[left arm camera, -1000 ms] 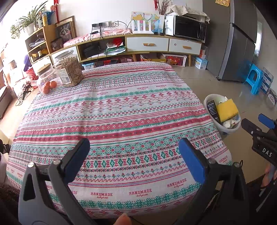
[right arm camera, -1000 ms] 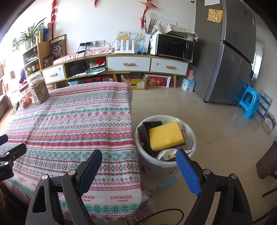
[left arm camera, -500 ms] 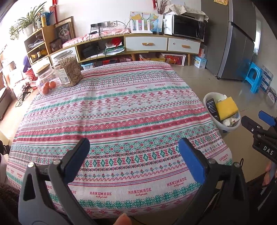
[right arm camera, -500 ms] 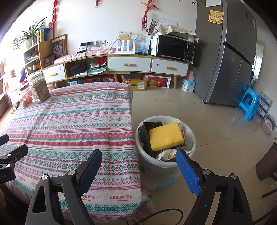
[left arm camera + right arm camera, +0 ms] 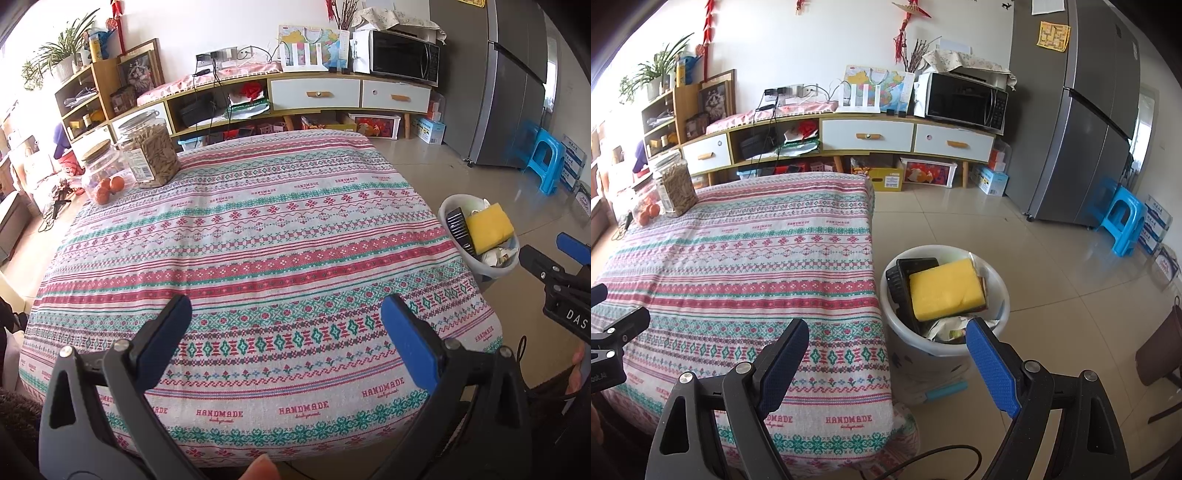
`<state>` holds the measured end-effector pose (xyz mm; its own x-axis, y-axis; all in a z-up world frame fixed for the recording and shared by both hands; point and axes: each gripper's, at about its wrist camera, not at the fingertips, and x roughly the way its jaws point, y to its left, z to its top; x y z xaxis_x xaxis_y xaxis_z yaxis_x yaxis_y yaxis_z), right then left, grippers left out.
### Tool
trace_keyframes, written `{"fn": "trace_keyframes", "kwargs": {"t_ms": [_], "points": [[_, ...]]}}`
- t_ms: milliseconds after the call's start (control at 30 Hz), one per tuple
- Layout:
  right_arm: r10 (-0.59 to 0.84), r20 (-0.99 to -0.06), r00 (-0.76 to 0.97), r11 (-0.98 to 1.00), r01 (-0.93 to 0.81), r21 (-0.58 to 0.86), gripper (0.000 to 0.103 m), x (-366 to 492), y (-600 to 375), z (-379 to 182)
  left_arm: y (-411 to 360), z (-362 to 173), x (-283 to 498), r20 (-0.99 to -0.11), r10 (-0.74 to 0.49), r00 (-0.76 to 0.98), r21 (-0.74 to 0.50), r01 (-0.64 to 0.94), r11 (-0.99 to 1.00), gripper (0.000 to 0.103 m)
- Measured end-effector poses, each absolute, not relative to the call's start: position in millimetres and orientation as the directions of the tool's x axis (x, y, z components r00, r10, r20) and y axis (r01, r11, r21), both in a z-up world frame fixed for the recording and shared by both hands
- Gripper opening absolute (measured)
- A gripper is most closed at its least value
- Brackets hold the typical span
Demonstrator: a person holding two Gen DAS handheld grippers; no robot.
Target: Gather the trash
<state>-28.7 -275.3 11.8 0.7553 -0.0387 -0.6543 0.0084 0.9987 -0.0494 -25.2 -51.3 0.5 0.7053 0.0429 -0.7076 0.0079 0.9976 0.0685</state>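
A white bin point(image 5: 993, 325) stands on the floor at the table's right side; it also shows in the left wrist view point(image 5: 448, 210). It holds a yellow sponge point(image 5: 945, 293), a black tray point(image 5: 905, 291) and crumpled wrappers point(image 5: 945, 328). My right gripper point(image 5: 886, 350) is open and empty, above the table's corner and the bin's near rim. My left gripper point(image 5: 286, 332) is open and empty over the near edge of the patterned tablecloth point(image 5: 258, 240). The right gripper's tips show at the right edge of the left wrist view point(image 5: 554, 258).
Two jars, one with sticks point(image 5: 153, 155) and one with oranges point(image 5: 105, 177), stand at the table's far left corner. A sideboard point(image 5: 868, 140) with a microwave lines the back wall. A fridge point(image 5: 1086, 129) and a blue stool point(image 5: 1123, 221) are at the right.
Both views have drifted slightly back from the table and bin. Both grippers stay open and empty.
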Motion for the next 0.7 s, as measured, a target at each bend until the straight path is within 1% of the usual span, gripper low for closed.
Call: {"fn": "trace_keyframes", "kwargs": {"t_ms": [500, 700], "points": [[-0.034, -0.655, 0.755, 0.999, 0.002, -0.05, 0.088, -29.2, -274.7, 10.5, -52.7, 0.6, -24.9, -0.702, 0.063, 0.709, 0.085, -0.004, 0.996, 0.102], [-0.019, -0.657, 0.753, 0.999, -0.01, -0.041, 0.089, -29.7, -275.9, 11.7, -54.7, -3.4, -21.5, -0.723, 0.049, 0.689, 0.071, 0.004, 0.997, 0.102]]}}
